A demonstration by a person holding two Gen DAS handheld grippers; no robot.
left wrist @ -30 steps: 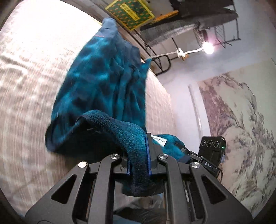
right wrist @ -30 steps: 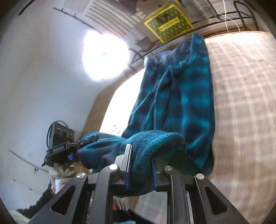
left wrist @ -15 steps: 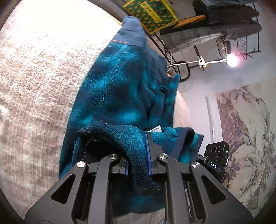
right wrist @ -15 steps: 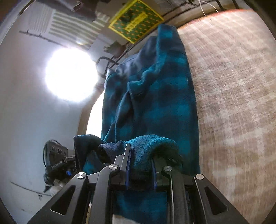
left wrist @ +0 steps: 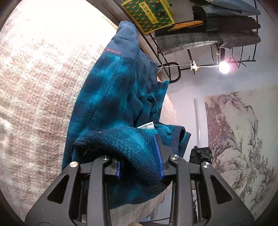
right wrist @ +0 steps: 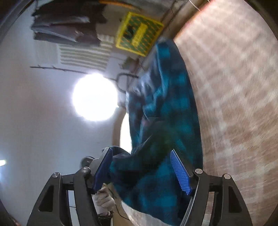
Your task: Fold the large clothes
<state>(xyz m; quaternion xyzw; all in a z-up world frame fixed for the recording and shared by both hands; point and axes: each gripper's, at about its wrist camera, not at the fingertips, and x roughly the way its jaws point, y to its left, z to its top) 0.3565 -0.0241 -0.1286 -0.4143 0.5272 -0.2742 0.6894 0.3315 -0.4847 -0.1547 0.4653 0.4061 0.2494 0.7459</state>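
A teal and navy plaid fleece garment (left wrist: 111,97) lies stretched along a bed with a beige and pink checked cover (left wrist: 34,87), and its dark navy collar end (left wrist: 126,40) points toward the far edge of the bed. The near end of the garment is folded back over itself, so a thick roll of fleece sits just in front of both tools, and a small white label (left wrist: 146,125) shows at the fold.

The left gripper (left wrist: 140,166) has just been opening its jaws. They stand partly apart now, and the fold of fleece is draped between the blue pads (left wrist: 158,156) and over the left one; the cloth looks loose there, not squeezed.

The right gripper (right wrist: 141,171) has also just been opening, and much wider — its two blue ribbed pads (right wrist: 179,172) stand well apart. The edge of the fleece garment (right wrist: 165,121) lies between them and touches the left pad, but nothing is clamped. This view is blurred, so finer details of the cloth cannot be read.

Beyond the bed a yellow and green patterned box (left wrist: 147,13) rests by a black wire rack (left wrist: 232,52) that carries folded grey clothes (left wrist: 199,40). A bare bulb (left wrist: 224,65) shines beside the rack, and a landscape painting (left wrist: 243,147) covers the wall — it is at the right side of the left wrist view.
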